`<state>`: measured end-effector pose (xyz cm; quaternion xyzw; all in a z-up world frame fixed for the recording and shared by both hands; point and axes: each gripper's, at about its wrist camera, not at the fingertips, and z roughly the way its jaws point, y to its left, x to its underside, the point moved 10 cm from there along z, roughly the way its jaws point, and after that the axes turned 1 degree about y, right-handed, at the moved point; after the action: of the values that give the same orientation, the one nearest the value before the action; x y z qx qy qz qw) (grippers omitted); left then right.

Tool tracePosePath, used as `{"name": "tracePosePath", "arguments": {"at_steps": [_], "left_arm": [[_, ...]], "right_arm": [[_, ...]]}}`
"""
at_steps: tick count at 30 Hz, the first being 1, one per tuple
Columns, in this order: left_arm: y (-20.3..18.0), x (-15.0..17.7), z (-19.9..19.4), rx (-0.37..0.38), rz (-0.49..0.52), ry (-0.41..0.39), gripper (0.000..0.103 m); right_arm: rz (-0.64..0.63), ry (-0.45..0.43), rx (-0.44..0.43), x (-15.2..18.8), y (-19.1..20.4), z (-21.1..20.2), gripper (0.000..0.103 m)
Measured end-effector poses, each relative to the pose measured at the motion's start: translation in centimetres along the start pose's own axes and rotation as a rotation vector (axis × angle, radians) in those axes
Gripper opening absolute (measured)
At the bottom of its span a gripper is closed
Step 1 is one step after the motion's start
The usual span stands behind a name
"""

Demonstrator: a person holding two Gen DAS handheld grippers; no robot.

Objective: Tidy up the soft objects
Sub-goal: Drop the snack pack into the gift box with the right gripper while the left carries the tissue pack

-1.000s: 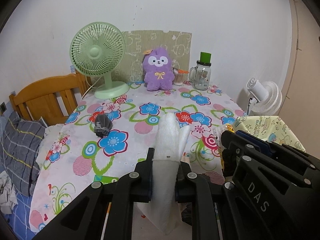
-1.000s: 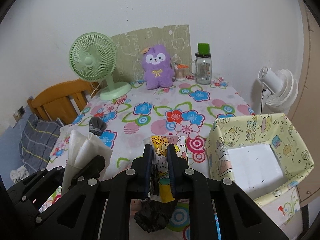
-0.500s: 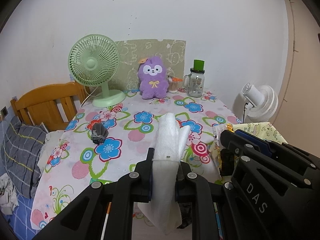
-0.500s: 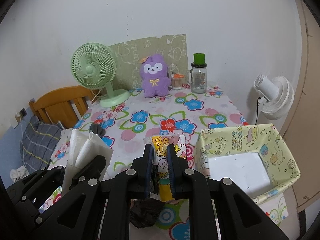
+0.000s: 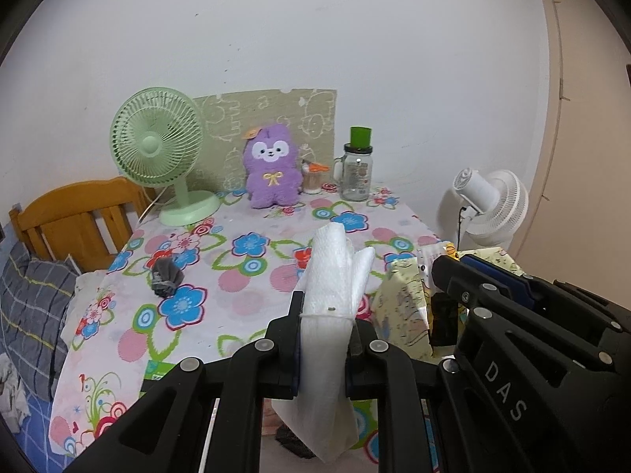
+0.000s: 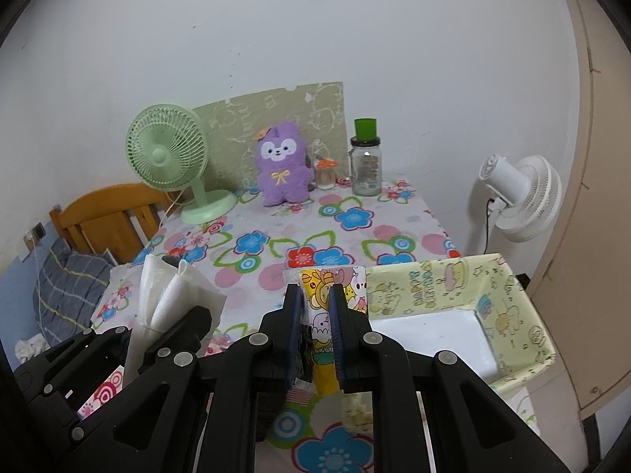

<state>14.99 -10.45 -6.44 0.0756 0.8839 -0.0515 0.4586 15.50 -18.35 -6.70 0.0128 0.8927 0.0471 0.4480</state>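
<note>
The left gripper (image 5: pixel 323 317) is clenched on one folded white cloth (image 5: pixel 335 276), long axis upright. The right gripper (image 6: pixel 315 307) grips one yellow cartoon-print cloth (image 6: pixel 321 295); something dark, perhaps a second cloth, hangs beside it. The yellow-green printed fabric bin (image 6: pixel 508 295) sits just right of the right gripper, the nearer one. One grey rolled sock (image 5: pixel 165 278) lies far left of the bin.

I count two fans: one green fan (image 5: pixel 157 157) and one white fan (image 5: pixel 491 207). One purple plush (image 5: pixel 270 171), one glass jar (image 5: pixel 357 173), one grey sock (image 5: pixel 165 276), one white cloth (image 5: pixel 329 339), one cartoon-print cloth (image 6: pixel 321 315), one yellow fabric box (image 6: pixel 512 315), one wooden headboard (image 5: pixel 75 216).
</note>
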Motion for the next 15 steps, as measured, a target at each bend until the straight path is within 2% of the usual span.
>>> {"name": "tracePosePath", "arguments": {"at_steps": [15], "left_arm": [[-5.4,-1.3,0.7,0.066,0.06,-0.018,0.013]], "right_arm": [[0.042,-0.032,0.059,-0.8,-5.4,-1.4,0.017]]}}
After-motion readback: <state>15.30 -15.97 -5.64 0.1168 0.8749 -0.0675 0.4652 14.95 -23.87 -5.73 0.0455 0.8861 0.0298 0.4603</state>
